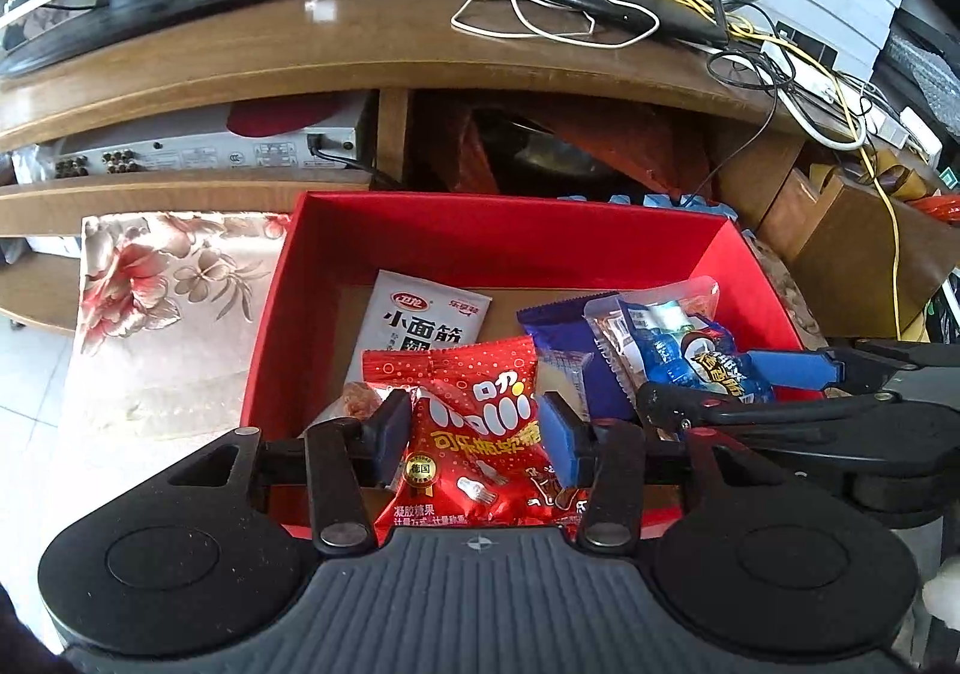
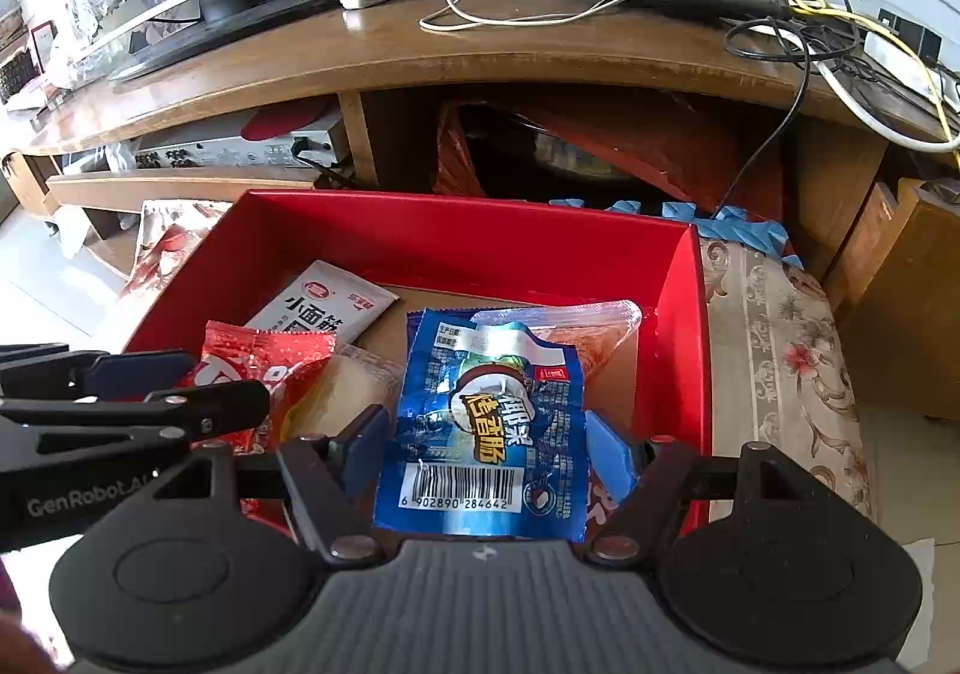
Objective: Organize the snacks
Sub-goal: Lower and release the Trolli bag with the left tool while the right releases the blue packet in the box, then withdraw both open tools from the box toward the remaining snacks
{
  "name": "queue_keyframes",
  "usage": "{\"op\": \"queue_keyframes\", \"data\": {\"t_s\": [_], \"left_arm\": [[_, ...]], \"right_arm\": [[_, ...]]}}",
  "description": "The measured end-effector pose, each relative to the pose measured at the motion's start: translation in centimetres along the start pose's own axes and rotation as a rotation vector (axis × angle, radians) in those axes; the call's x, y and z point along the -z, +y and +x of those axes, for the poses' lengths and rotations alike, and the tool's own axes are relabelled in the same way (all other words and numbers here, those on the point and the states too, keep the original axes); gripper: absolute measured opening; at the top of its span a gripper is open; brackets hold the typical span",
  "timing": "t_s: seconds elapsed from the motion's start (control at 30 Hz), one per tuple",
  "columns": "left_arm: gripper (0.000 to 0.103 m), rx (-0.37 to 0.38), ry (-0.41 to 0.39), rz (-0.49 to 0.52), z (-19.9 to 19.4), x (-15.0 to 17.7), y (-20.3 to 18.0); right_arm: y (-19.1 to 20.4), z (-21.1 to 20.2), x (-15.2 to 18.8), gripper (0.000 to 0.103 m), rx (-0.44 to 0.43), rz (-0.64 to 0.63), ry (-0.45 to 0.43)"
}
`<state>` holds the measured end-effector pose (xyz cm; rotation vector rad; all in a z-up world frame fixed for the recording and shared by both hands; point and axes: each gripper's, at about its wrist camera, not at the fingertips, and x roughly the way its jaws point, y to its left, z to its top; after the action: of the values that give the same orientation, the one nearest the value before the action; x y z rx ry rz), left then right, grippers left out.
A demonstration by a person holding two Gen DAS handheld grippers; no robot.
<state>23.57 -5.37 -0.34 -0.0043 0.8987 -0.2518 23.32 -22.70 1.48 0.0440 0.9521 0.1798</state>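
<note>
While the left wrist view looks down into the red box (image 1: 498,236), the left gripper (image 1: 477,443) clamps a red candy packet (image 1: 474,434) between its blue pads — the packet's lower edge is hidden behind the gripper body. A white packet (image 1: 420,323) lies behind, half covered.

From the right wrist view, the right gripper (image 2: 492,455) pinches a blue sausage packet (image 2: 492,434) over the same box (image 2: 468,239); a purple wrapper beneath is barely visible — its print cannot be read.
</note>
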Motion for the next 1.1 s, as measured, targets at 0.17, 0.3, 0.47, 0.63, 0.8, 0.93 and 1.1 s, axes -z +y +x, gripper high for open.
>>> {"op": "queue_keyframes", "data": {"t_s": [0.17,0.3,0.47,0.63,0.8,0.93,1.1], "left_arm": [[0.06,0.004,0.0,0.0,-0.1,0.1,0.0],[0.064,0.01,-0.003,0.001,-0.3,0.0,0.0],[0.068,0.01,-0.013,0.004,-0.7,0.0,-0.1],[0.069,0.016,-0.017,0.004,-1.1,0.2,-0.3],[0.069,0.021,-0.027,0.004,-1.7,0.2,-0.5],[0.069,0.026,-0.034,0.003,-2.3,0.3,-0.6],[0.069,0.037,-0.032,0.007,-2.9,0.7,-0.9]], "right_arm": [[-0.1,0.0,0.0,0.065,0.012,0.005,-0.005],[-0.2,-0.4,-0.1,0.066,0.008,0.007,-0.02],[-0.4,-1.1,-0.2,0.069,0.016,0.009,-0.046],[-0.5,-1.4,-0.1,0.07,0.013,0.011,-0.049],[-0.6,-2.0,0.0,0.07,0.008,0.015,-0.058],[-0.5,-2.6,0.2,0.07,0.005,0.018,-0.062],[-0.5,-3.3,0.9,0.07,0.011,0.02,-0.049]]}}
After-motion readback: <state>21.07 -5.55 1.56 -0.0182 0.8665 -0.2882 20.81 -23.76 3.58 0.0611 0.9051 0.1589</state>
